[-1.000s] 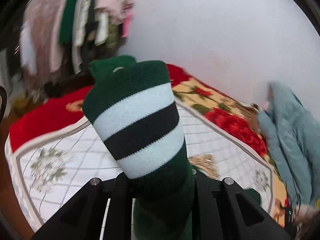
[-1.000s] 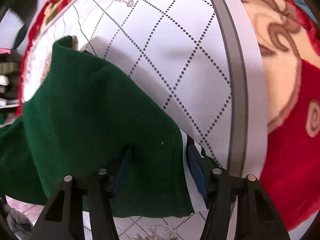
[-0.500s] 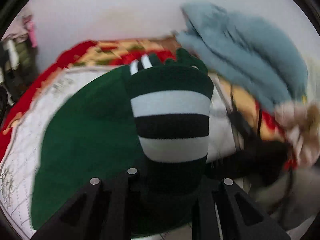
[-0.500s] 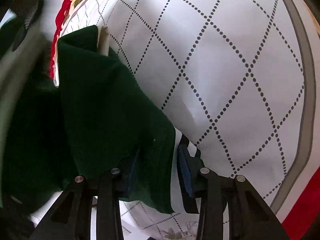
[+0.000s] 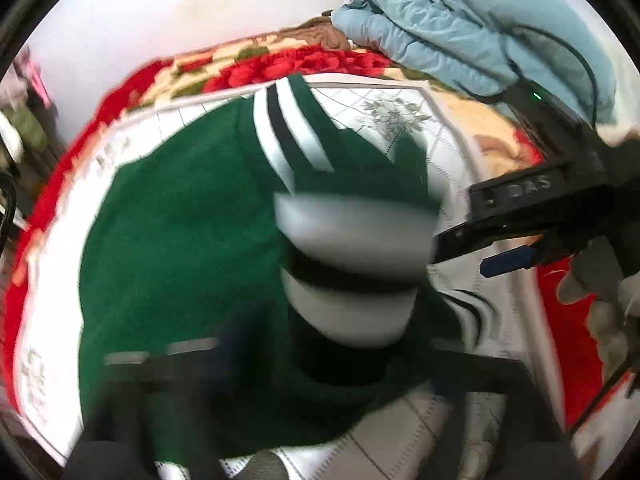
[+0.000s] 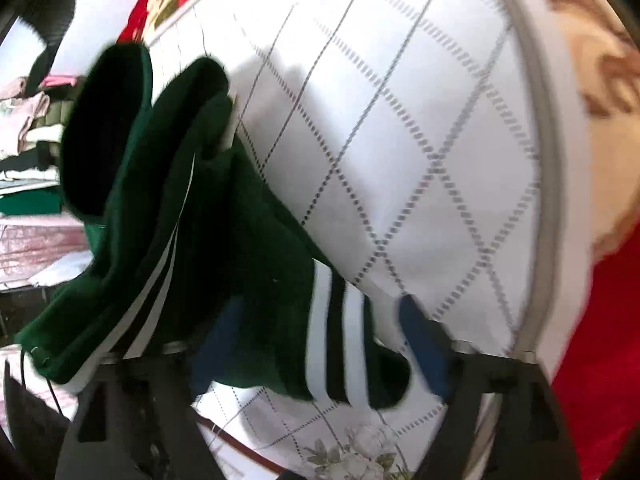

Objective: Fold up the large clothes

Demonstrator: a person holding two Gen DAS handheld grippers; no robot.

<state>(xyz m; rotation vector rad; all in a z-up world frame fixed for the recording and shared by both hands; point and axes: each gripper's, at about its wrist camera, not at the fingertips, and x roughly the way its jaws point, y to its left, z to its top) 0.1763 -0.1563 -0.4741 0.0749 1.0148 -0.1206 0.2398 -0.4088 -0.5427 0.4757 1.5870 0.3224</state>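
Dark green garment (image 5: pixel 180 240) with white-black stripes; white diamond-patterned quilt (image 6: pixel 420 140), red floral blanket (image 5: pixel 280 64).

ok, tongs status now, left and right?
Left tongs: opening, letting go of the striped sleeve.
Right tongs: opening, green sweater's striped hem between them, pads clear.

We see the green sweater (image 5: pixel 180 248) spread over the white quilted cover (image 5: pixel 452 148), its striped cuff (image 5: pixel 352 276) blurred at frame centre. Our left gripper (image 5: pixel 320 368), smeared at bottom, is opening. Right gripper (image 5: pixel 508 260) enters mid-right. Blue jacket (image 5: pixel 460 20) upper right.
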